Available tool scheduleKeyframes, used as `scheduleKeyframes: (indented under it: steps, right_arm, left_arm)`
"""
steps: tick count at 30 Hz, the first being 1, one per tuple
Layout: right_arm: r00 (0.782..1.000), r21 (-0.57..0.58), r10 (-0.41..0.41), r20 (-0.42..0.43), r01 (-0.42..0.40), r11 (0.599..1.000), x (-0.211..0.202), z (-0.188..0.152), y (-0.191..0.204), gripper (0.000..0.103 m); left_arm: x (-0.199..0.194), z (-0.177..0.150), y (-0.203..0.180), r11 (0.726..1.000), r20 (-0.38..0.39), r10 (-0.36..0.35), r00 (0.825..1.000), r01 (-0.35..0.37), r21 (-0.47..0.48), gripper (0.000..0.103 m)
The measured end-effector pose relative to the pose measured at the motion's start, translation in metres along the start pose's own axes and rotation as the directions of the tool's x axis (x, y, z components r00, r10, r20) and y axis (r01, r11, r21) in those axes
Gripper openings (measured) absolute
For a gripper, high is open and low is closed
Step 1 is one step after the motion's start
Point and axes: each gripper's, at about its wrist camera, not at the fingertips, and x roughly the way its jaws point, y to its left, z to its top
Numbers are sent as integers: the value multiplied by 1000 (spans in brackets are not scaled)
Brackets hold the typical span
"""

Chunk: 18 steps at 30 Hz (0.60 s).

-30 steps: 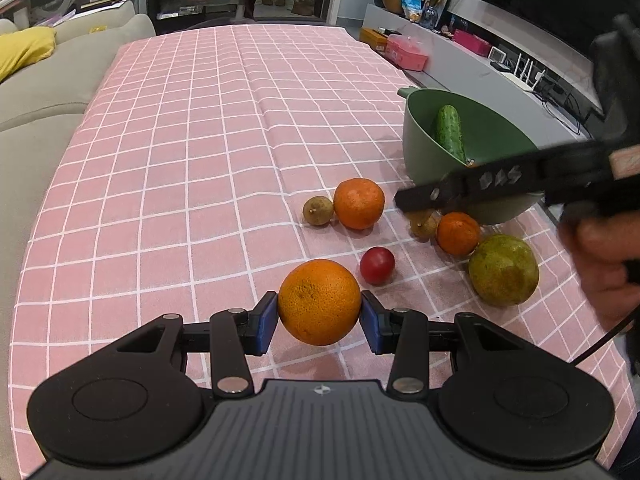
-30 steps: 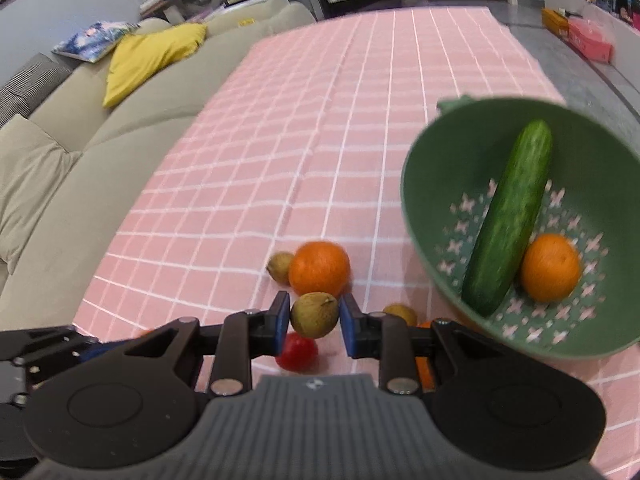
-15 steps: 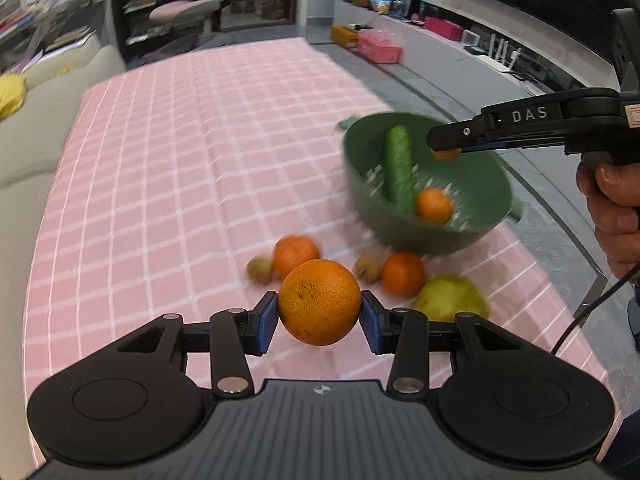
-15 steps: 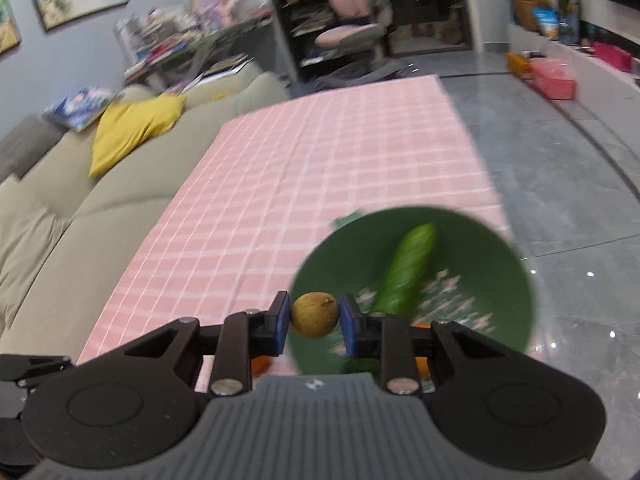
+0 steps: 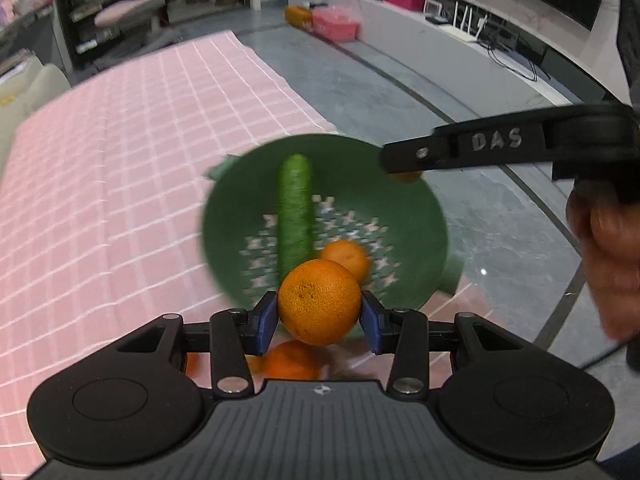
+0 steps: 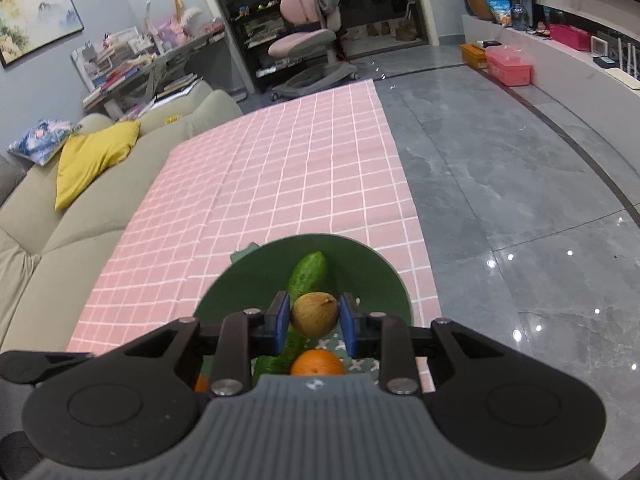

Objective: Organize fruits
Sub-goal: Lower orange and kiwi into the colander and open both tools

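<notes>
Item: orange [image 5: 319, 301], clamped in left gripper [image 5: 319, 316] jaws over green colander [image 5: 420, 216] | right gripper [image 6: 314, 318] jaws gripping kiwi [image 6: 314, 314] above it | you are lowering both before releasing, clearing cucumber [image 5: 295, 208].

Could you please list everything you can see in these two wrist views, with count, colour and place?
Bowl: one, green, on the tablecloth's near edge.
Cucumber: one, green, in the bowl.
Small orange: one, in the bowl beside the cucumber.
Large orange: one, clamped in the left tongs.
Brownish fruit: one, clamped in the right tongs, above the bowl.
Tablecloth: one, pink checked.
Sofa: one, beige, beside the table.
Cushion: one, yellow, on the sofa.
Hand: one, holding the right tongs.
</notes>
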Motion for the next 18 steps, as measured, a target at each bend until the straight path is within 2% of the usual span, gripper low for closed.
scheduleKeyframes:
  steps: [8,12,15,18]
  right_arm:
    - [988,-30,0,-153,-4,1000,34,-11,-10,23]
    - [980,-54,-11,-197,0,999,45,-19,-9,23]
    - [975,-54,-13,-222,1,999,51,-20,-5,23]
    - [970,-33,-19,-241,11,999,56,-20,-8,23]
  left_arm:
    - [57,10,-10,994,-152,-50,987,34,-103,49]
    - [69,10,-11,995,-193,-46,980,27,-97,49]
    - [75,14,-7,988,-211,-85,974,55,-145,49]
    - [76,17,-7,987,-223,-94,970,61,-151,49]
